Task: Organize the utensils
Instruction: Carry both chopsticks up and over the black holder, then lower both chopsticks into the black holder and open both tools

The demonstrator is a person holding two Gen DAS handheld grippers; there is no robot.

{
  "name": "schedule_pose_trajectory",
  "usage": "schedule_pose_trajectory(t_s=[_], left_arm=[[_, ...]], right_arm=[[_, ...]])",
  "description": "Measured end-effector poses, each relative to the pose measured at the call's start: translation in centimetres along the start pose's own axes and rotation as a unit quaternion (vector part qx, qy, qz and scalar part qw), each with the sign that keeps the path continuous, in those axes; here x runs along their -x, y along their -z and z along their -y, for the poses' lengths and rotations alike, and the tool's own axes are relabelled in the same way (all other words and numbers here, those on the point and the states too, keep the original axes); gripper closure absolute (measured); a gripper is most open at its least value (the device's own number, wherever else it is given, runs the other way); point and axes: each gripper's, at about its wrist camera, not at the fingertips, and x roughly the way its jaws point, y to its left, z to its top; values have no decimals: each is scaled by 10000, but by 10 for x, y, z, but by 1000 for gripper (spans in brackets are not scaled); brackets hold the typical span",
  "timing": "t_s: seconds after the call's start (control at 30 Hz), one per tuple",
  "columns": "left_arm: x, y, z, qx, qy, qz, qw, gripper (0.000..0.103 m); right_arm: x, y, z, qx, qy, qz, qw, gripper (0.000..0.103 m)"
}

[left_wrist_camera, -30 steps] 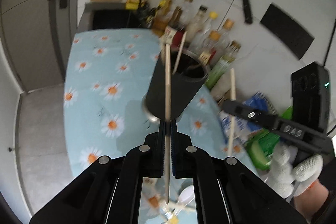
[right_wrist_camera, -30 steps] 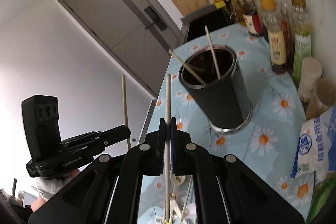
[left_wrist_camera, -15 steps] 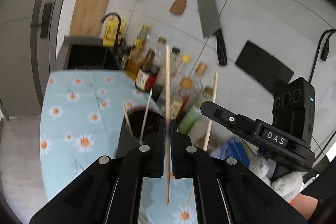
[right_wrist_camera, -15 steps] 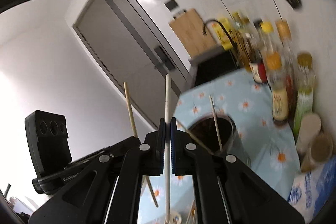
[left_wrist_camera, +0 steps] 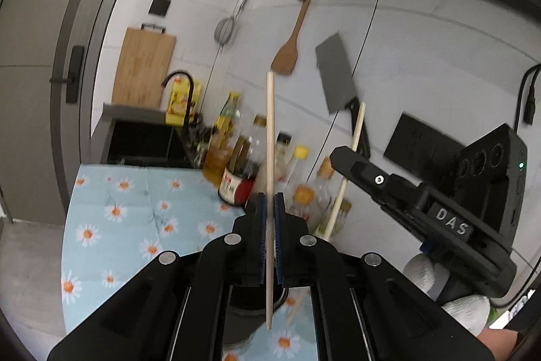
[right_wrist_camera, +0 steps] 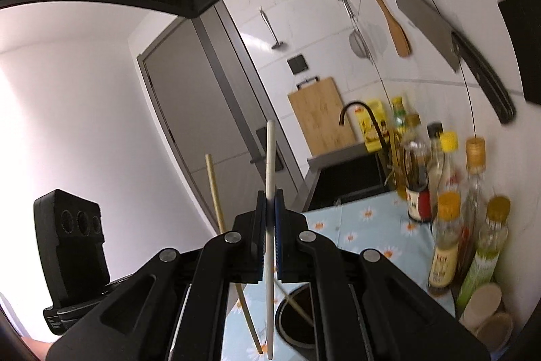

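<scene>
My left gripper (left_wrist_camera: 269,212) is shut on a wooden chopstick (left_wrist_camera: 269,131) held upright, its lower end over the dark utensil cup (left_wrist_camera: 250,310) just below the jaws. My right gripper (right_wrist_camera: 269,212) is shut on a white chopstick (right_wrist_camera: 269,164), also upright, above the same cup (right_wrist_camera: 297,323), which holds another stick (right_wrist_camera: 297,307). The right gripper also shows in the left wrist view (left_wrist_camera: 341,158), at the right, with its chopstick (left_wrist_camera: 355,131). The left gripper's chopstick (right_wrist_camera: 214,192) shows at the left of the right wrist view.
A row of sauce and oil bottles (right_wrist_camera: 446,225) stands along the wall. A daisy-print cloth (left_wrist_camera: 128,219) covers the counter, with a black sink (left_wrist_camera: 142,141) behind. A cleaver (left_wrist_camera: 338,80), wooden spatula (left_wrist_camera: 287,56) and cutting board (left_wrist_camera: 145,70) are on the wall.
Both grippers have tilted upward and come in over the cup, so it has slid from mid-frame to the bottom edge. Each still holds its chopstick.
</scene>
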Motion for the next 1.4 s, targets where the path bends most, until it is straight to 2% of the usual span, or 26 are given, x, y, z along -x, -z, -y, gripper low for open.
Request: schedule_pose_trajectory(t_s=[0.23,0.5,0.67,1.03,1.23,1.33,1.4], left_arm=[[-5,-11,-4,51,-199,521,9984,100],[-25,-9,-7,38,-224,650,9976,99],[-35,2,-5,-200,-411,662,9968,99],[-58,26,-8,-359,-546,301,9974,99],[-62,40,-16,-173,-604,58,9980,99],[-62,44,-19,-131,-601,-82,9981,98],[-60,45,-20,-97,-618,-128,9980,89]], right_arm=[[-1,-16,10,151,235,549,9981,97],[-17,-11,30,40,391,570,9976,97],[-27,-4,43,-85,493,540,9973,97],[-51,28,57,-203,724,233,9969,97],[-52,43,60,-220,788,51,9966,97],[-52,46,60,-239,776,-17,9967,91],[-51,45,59,-237,771,-19,9967,90]])
